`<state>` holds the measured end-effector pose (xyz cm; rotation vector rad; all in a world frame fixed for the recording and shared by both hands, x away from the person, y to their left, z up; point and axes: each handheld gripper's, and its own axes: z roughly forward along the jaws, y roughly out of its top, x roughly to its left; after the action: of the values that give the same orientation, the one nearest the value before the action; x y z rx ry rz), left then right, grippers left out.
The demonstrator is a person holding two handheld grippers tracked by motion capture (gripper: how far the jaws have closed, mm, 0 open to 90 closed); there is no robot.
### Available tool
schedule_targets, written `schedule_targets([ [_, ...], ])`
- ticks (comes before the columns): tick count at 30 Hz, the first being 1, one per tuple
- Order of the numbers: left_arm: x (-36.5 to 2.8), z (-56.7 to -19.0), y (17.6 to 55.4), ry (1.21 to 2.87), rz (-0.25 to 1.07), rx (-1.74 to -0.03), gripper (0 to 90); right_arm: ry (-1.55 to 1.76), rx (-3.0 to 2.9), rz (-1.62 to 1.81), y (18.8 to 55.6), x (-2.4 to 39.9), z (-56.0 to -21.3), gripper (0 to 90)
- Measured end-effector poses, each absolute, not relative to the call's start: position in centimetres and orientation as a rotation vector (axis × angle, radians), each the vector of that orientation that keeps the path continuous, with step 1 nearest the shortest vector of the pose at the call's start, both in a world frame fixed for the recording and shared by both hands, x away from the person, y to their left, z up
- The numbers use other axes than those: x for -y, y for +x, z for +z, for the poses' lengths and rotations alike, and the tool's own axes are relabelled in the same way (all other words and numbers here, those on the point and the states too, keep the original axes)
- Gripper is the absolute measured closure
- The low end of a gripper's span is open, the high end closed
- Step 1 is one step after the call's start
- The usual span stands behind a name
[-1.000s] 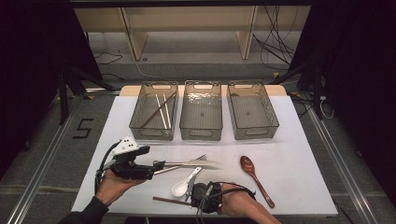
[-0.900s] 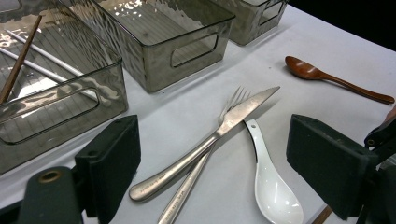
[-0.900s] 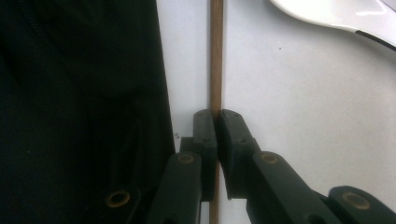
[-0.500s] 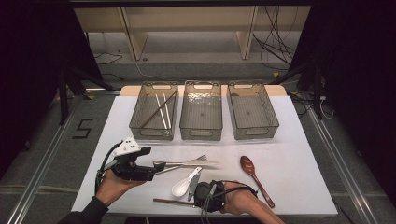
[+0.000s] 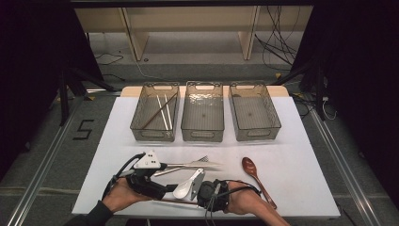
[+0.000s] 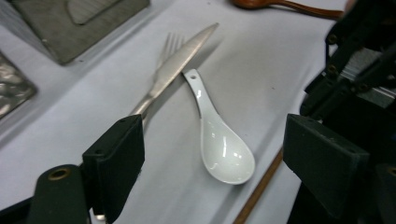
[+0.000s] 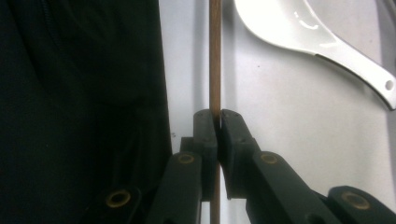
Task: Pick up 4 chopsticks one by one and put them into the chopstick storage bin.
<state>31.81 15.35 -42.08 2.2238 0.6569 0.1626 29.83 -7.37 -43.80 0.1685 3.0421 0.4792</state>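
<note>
Brown wood is what your right gripper (image 7: 217, 122) clamps: its jaws are closed on a thin chopstick (image 7: 215, 56) lying along the near edge of the white table (image 5: 306, 188). Your left gripper (image 6: 215, 154) stands wide open, holding nothing, above the white ceramic spoon (image 6: 219, 140), which lies just beside the chopstick and a knife (image 6: 180, 67) crossing a fork (image 6: 172, 43).

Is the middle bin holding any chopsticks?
No, the middle bin looks bare inside in the high view, while the chopsticks lie in the left bin.
</note>
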Motion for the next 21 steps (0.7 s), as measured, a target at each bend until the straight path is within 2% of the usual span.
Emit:
schedule_targets([
  [16,-12.3,-43.3,30.7,2.376,0.074,-0.456,25.3,0.195,-2.999,0.556,30.0,7.7,-42.3,86.3],
  [21,-11.7,-43.6,30.4,2.428,0.070,-0.388,32.6,0.198,-2.994,0.563,30.0,7.8,-41.9,86.3],
])
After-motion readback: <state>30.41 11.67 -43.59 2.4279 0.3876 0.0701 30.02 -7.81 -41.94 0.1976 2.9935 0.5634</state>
